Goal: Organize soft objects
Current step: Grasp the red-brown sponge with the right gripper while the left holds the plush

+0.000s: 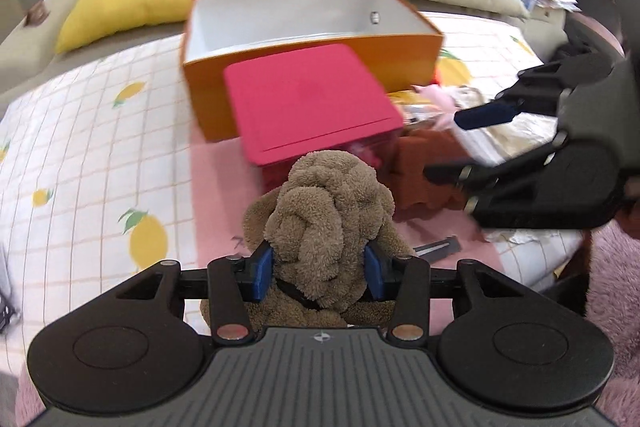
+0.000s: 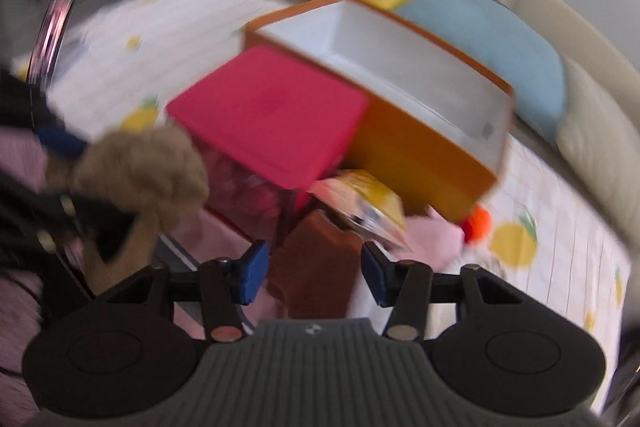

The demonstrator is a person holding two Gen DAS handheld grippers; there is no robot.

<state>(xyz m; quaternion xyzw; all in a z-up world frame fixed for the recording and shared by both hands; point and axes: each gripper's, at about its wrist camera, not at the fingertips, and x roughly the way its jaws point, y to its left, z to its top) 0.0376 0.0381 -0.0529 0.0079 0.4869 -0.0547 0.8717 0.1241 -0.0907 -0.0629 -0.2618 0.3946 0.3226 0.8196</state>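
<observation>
Right now my left gripper (image 1: 318,273) is clamped on a knotted brown plush toy (image 1: 328,211), held up over the pink mat (image 1: 216,195) just in front of the pink box (image 1: 308,103). The open orange box (image 1: 316,59) stands right behind that. My right gripper (image 2: 312,267) is parted with nothing between its pads, over a rust-brown cloth (image 2: 316,259). I judge the good move is to carry the toy clear over the pink box, lower it well inside the orange box, then let go, keeping the right gripper aside.
</observation>
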